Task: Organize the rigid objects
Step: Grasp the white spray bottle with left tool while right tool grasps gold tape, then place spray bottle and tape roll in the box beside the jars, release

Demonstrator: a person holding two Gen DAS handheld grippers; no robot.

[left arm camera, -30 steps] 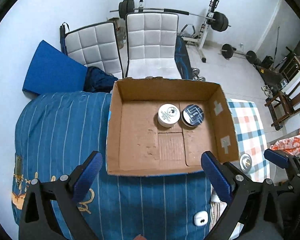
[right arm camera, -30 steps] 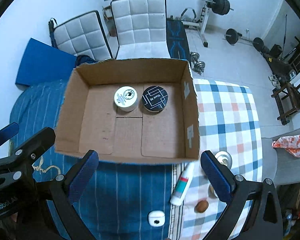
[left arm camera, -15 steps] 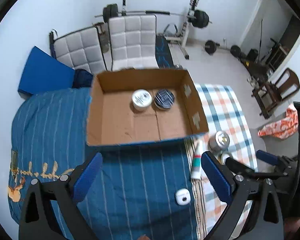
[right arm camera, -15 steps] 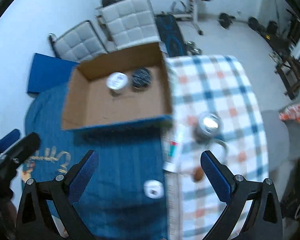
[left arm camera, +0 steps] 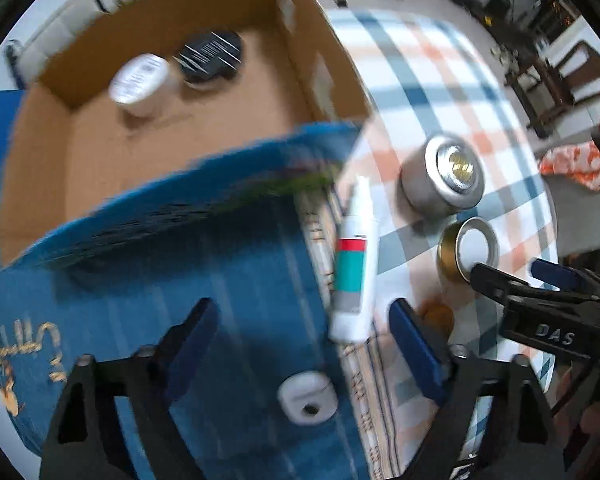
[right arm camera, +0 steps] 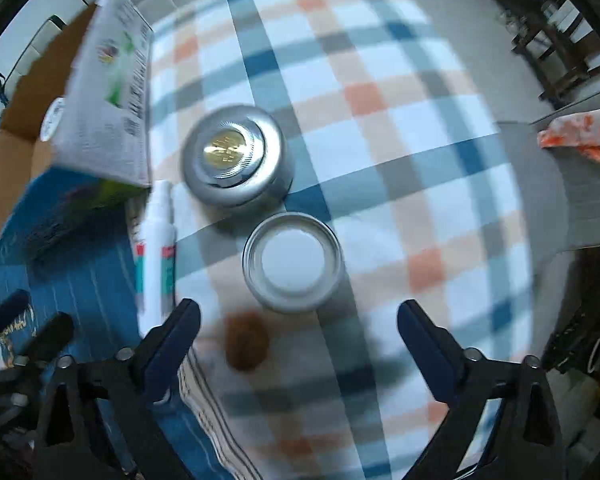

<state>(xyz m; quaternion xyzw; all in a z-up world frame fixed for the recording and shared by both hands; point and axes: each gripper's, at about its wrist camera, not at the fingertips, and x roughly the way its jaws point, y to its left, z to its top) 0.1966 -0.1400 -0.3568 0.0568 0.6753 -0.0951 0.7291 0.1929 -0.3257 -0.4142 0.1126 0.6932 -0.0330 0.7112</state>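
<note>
Both tongs have dropped from above the cardboard box toward the loose things on its right. Right tongs are released, spread wide, and hover near a white-lidded jar on the checked cloth; left tongs are released too, near the white tube and a small white case. Beyond the jar stands a silver tin; a brown lump, perhaps a nut, lies just beside it. Two jars already sit at the far wall of the box. To grasp well, center the jar between the fingers, keep clear of the lump, and close slowly.
</note>
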